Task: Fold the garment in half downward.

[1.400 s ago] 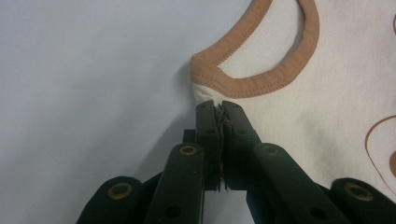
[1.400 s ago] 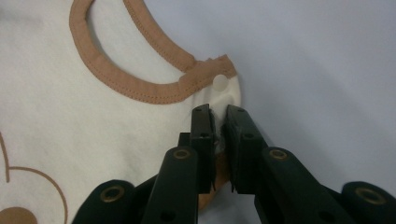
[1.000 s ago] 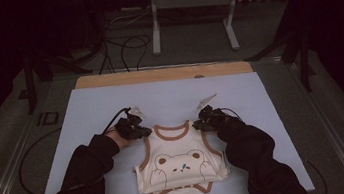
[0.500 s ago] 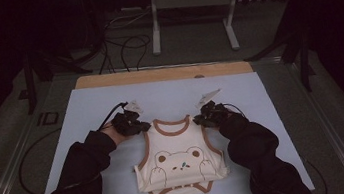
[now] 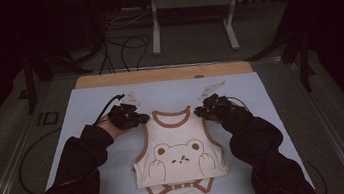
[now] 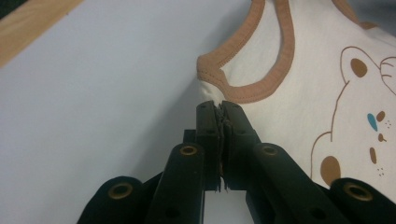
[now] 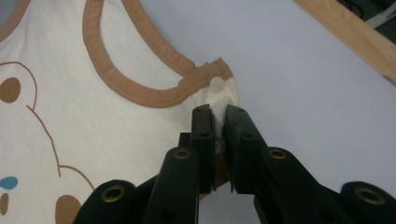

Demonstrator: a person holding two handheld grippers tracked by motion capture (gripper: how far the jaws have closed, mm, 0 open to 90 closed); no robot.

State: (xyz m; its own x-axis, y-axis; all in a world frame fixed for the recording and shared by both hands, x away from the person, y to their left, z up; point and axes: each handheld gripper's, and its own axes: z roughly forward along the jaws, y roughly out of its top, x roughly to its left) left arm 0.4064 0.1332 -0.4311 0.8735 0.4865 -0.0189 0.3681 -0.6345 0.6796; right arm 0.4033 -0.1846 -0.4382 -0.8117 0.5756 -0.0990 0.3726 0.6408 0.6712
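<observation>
Looking down from the high view, a cream sleeveless baby bodysuit with brown trim and a printed bear (image 5: 180, 154) lies front-up on the pale blue sheet covering the table (image 5: 85, 103), near the person's edge, its neckline pointing away. A strip of bare wooden board (image 5: 162, 74) shows along the far edge. The left gripper (image 5: 138, 119) sits at the garment's left shoulder strap and the right gripper (image 5: 204, 112) at its right strap, each held by a black-sleeved arm, with a cable trailing from the left one.

In the left gripper view, the two black jaws are pressed together on the tip of the shoulder strap, pinching the cream fabric just below the brown binding (image 6: 243, 77). The bear print lies to the right, the blue sheet to the left.

In the right gripper view, the jaws clamp the other strap's end, cream cloth squeezed between them, just below a small white snap button (image 7: 216, 85). The wooden edge crosses the upper right corner.
</observation>
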